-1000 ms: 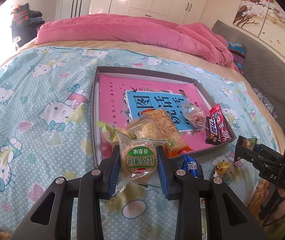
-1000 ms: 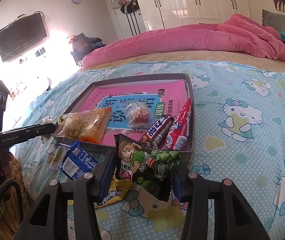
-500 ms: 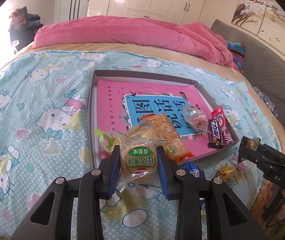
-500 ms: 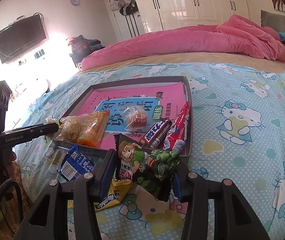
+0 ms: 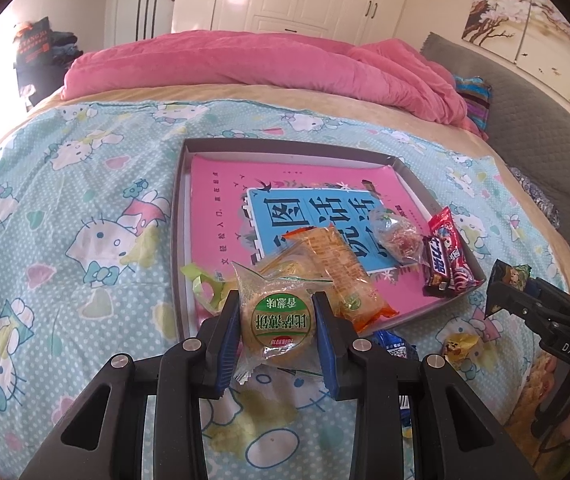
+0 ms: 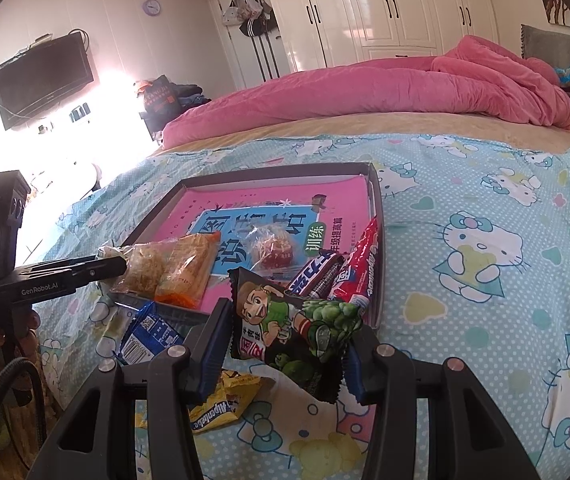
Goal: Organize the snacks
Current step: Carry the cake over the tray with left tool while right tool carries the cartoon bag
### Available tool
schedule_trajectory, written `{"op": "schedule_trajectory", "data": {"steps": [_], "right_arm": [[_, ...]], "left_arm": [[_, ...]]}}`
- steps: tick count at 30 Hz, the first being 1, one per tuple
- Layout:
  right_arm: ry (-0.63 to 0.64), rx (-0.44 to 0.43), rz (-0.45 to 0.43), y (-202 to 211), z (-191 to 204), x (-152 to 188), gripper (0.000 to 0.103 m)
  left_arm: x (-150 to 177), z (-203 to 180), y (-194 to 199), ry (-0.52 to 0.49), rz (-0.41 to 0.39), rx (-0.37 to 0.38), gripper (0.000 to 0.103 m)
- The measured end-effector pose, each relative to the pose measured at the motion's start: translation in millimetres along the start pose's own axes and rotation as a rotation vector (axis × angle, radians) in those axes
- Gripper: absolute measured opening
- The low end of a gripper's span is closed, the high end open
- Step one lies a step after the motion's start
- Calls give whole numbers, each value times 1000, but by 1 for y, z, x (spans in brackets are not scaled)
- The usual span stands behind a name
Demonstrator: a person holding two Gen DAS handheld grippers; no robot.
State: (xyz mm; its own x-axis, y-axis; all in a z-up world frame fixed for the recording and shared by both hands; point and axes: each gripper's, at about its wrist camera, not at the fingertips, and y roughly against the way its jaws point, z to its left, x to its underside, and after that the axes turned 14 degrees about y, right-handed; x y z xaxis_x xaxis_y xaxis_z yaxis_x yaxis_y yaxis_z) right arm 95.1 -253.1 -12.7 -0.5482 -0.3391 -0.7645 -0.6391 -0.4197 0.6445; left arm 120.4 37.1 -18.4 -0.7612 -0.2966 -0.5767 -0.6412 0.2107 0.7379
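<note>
My left gripper [image 5: 276, 309] is shut on a round pastry [image 5: 279, 322] in a clear wrapper with a green label, held over the near left corner of the grey tray [image 5: 179, 216]. A pink and blue book lies flat in that tray. On it rest orange snack packets [image 5: 341, 268], a clear-wrapped sweet [image 5: 395, 234] and chocolate bars [image 5: 441, 266]. My right gripper [image 6: 289, 326] is shut on a dark packet with a cartoon figure [image 6: 293, 320], just before the tray's near rim [image 6: 377, 240]. Each gripper shows in the other's view, the left gripper [image 6: 109, 264] and the right gripper [image 5: 509, 292].
A blue packet [image 6: 149, 332] and a yellow candy packet [image 6: 225, 400] lie on the cartoon-cat bedsheet in front of the tray. A pink duvet [image 5: 245, 60] is bunched across the far side of the bed. A grey headboard [image 5: 525, 92] runs along the right.
The left gripper has drifted very slightly with the pastry still in it. The right gripper and its packet have stayed put.
</note>
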Motion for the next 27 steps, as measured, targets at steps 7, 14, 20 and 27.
{"op": "schedule_trajectory", "data": {"steps": [7, 14, 20, 27], "right_arm": [[7, -4, -5, -2, 0, -2, 49], [6, 0, -11, -4, -2, -5, 49], [15, 3, -22, -6, -3, -10, 50], [44, 2, -37, -10, 1, -16, 49]], "left_arm": [[-1, -1, -4, -2, 4, 1, 36], [-2, -3, -8, -4, 9, 6, 36], [-2, -4, -11, -3, 13, 14, 36], [-2, -6, -12, -8, 13, 19, 36]]}}
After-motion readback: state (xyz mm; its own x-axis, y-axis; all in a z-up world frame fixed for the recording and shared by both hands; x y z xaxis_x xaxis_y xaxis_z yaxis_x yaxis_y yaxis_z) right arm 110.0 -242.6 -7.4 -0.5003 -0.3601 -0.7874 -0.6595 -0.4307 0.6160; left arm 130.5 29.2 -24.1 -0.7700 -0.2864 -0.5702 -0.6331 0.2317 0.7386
